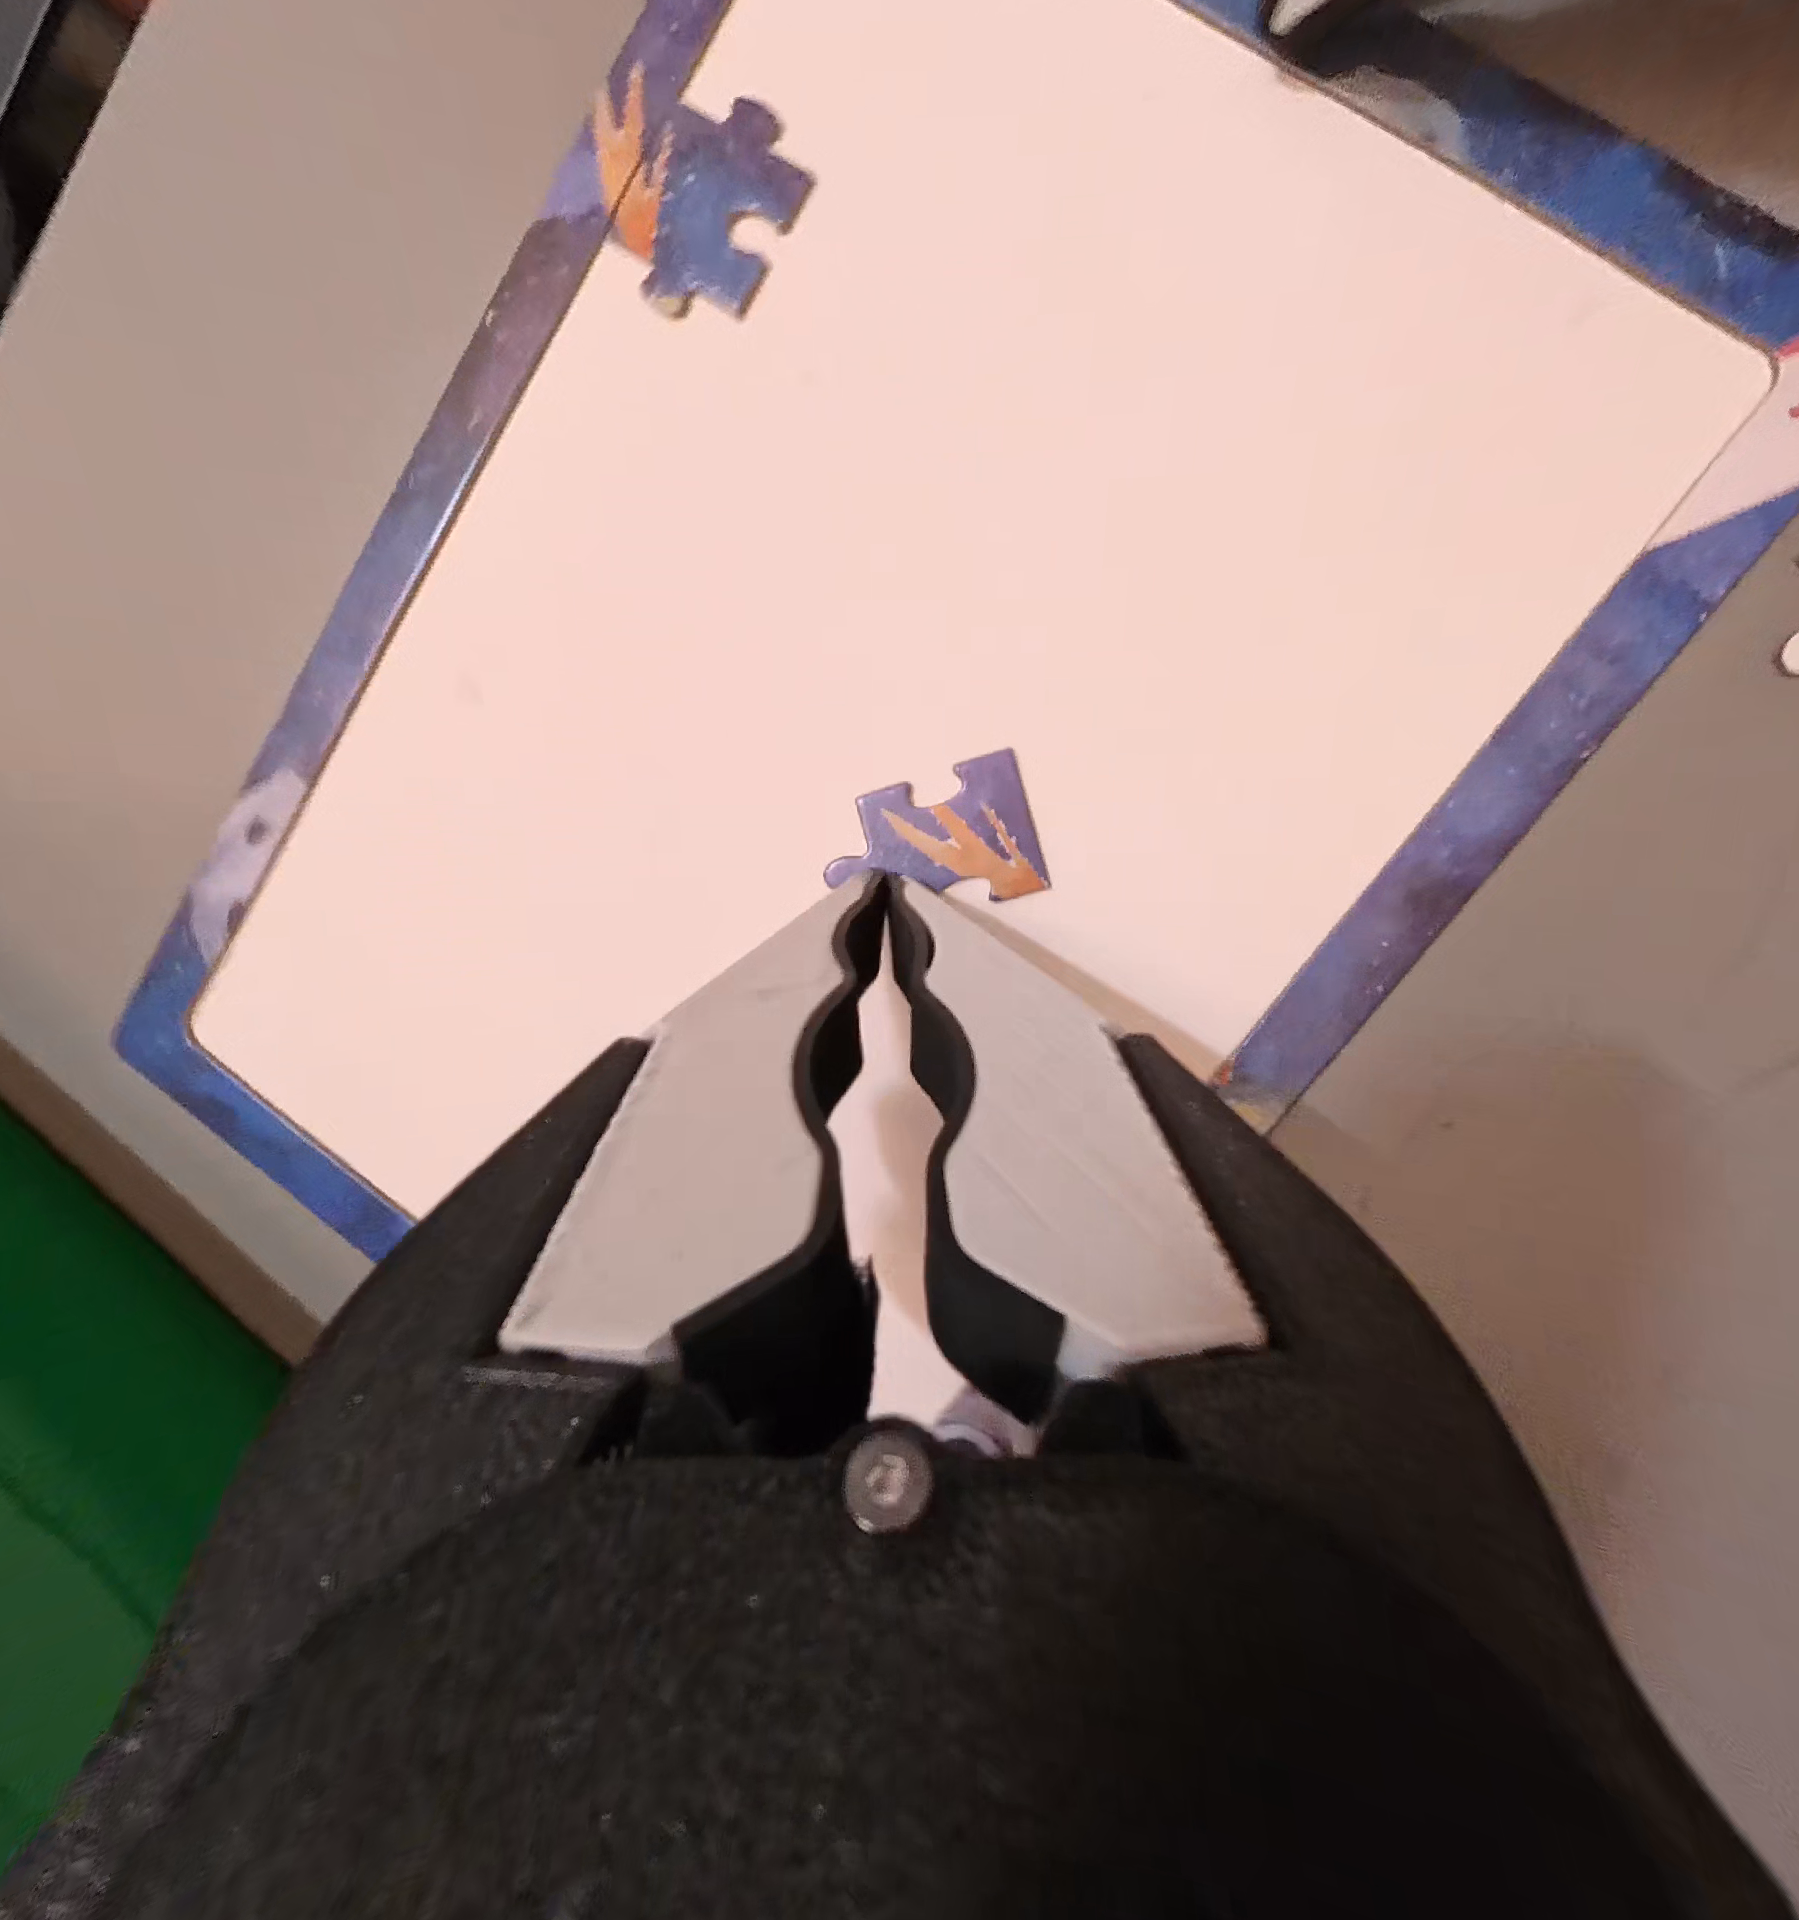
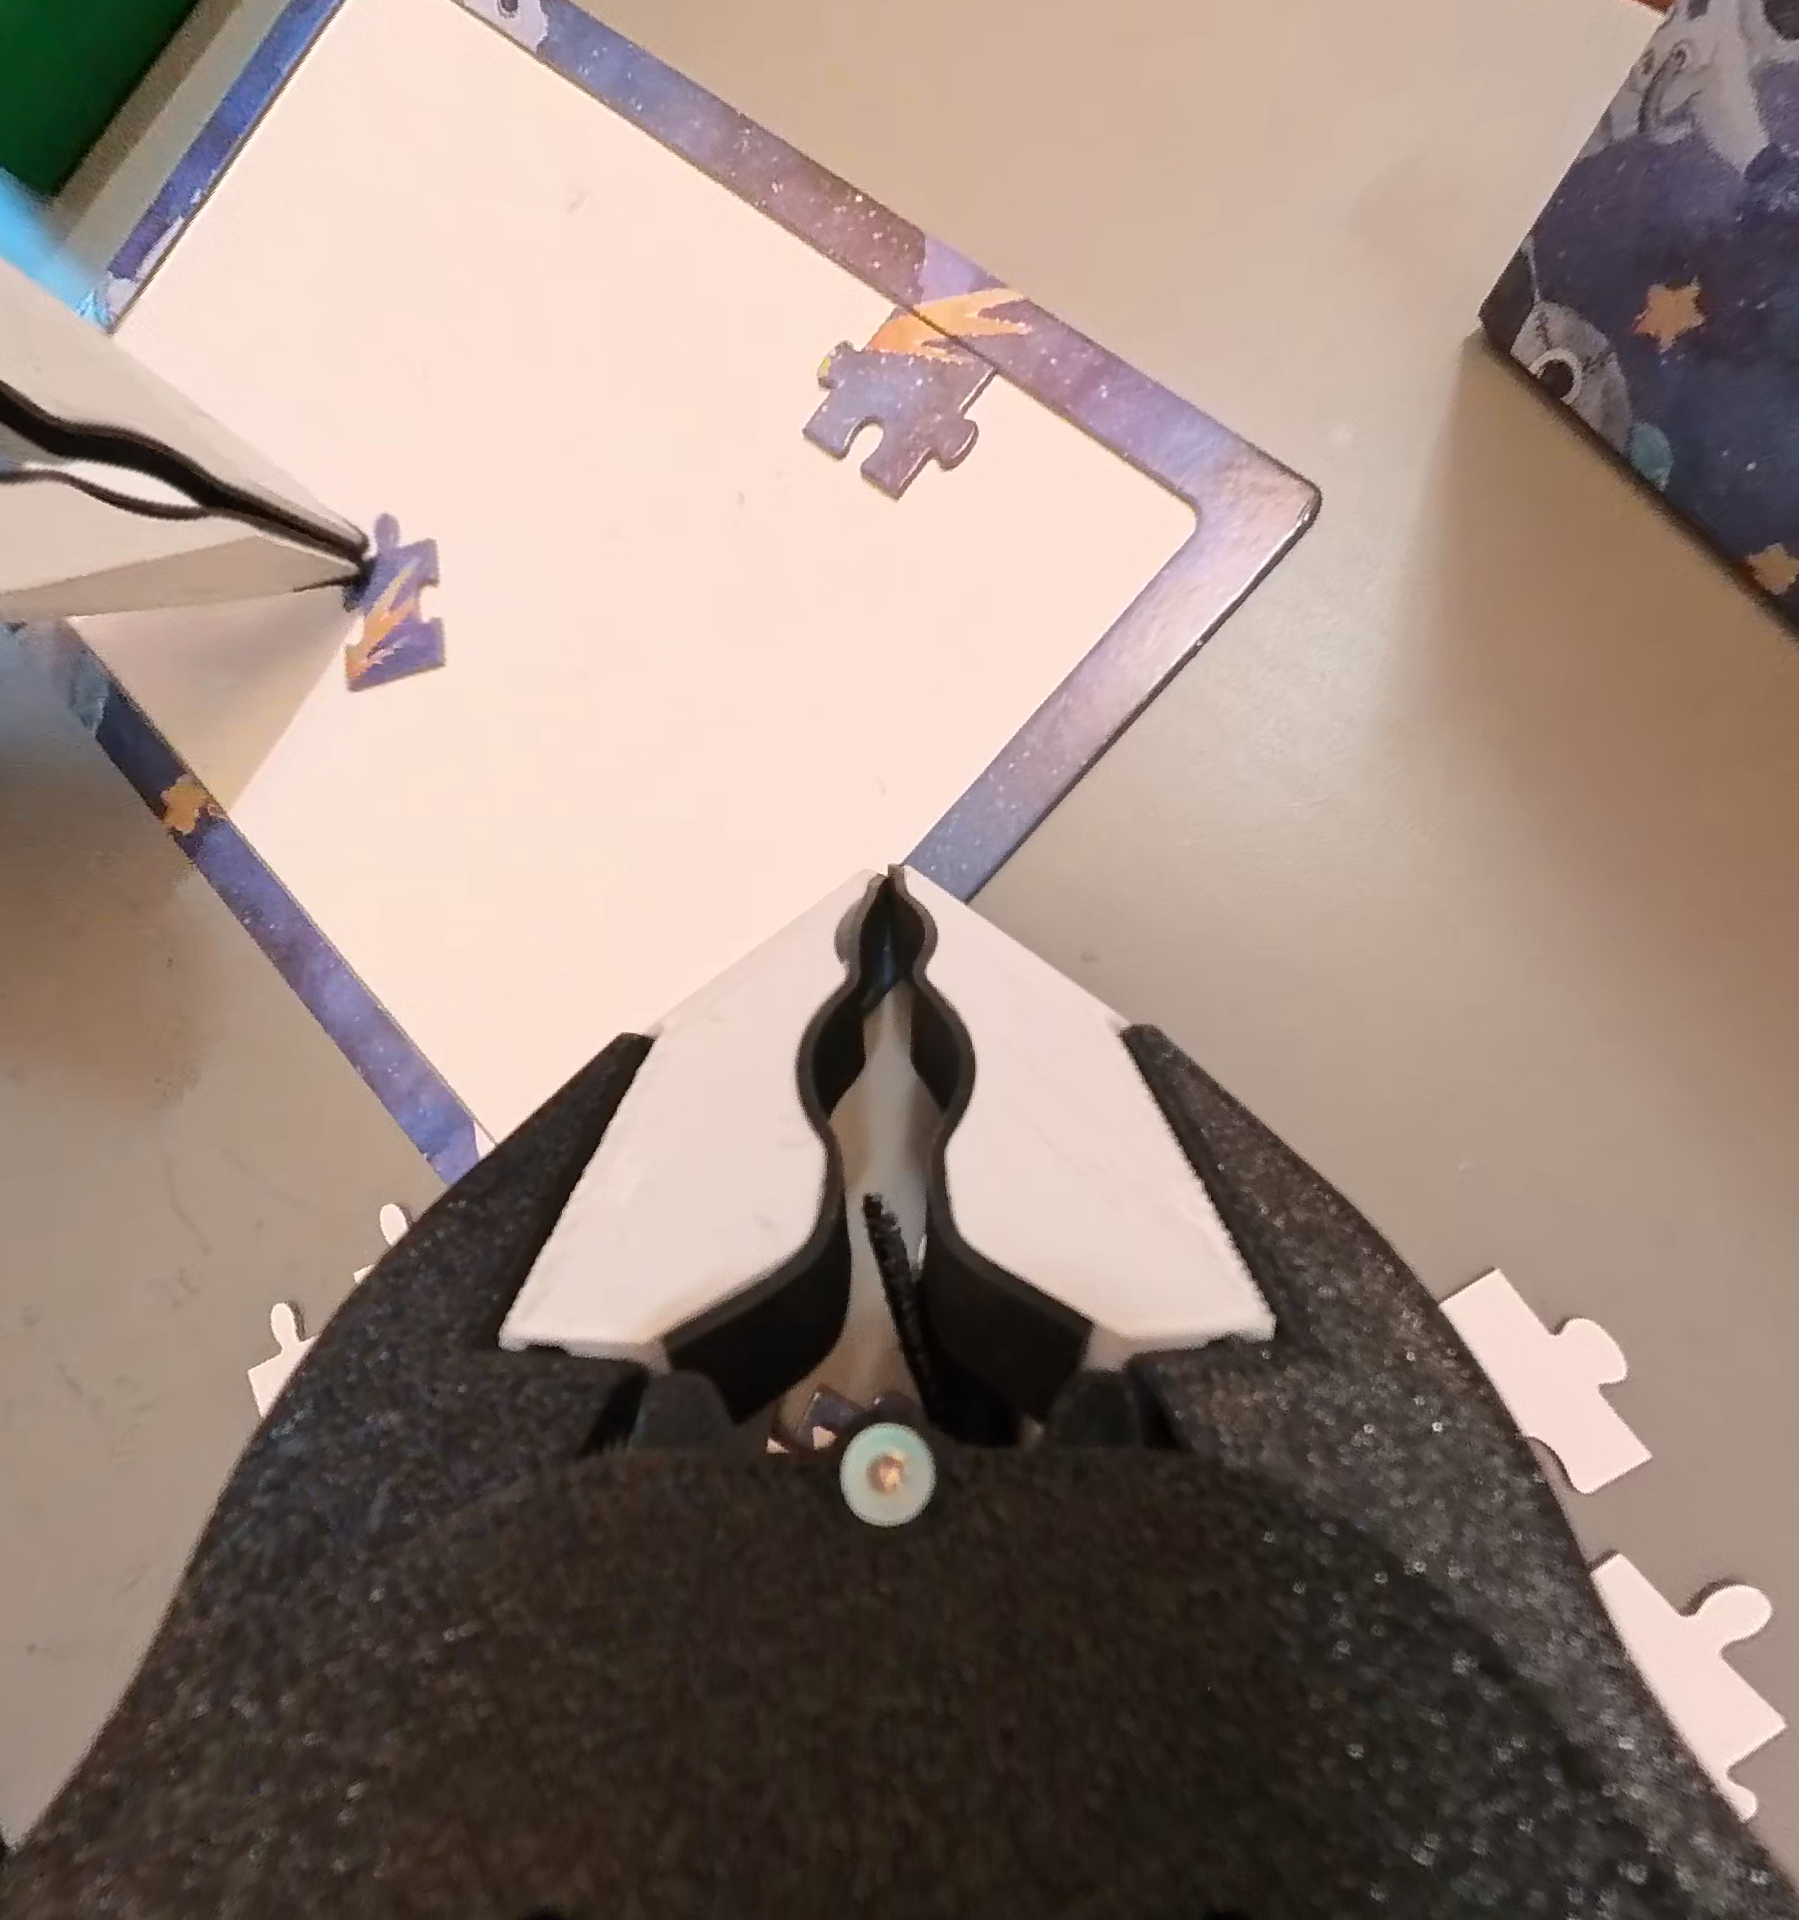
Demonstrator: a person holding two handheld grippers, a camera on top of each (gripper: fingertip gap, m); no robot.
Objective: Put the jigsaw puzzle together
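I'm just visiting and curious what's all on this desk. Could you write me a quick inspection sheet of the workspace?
Surface: beige tabletop, matte.
Job's things: puzzle tray with blue starry frame, pale inside mostly unfilled; one blue piece seated against the frame; another blue piece lying loose inside.
Clutter: white face-down pieces on the table beside the tray; starry puzzle box at the far edge.
Grippers: left gripper, fingers closed, tips at the loose piece, grip unclear; right gripper, fingers closed, nothing held, over the tray's frame.
Cables: nothing seen.
Surroundings: green surface beyond the table edge.
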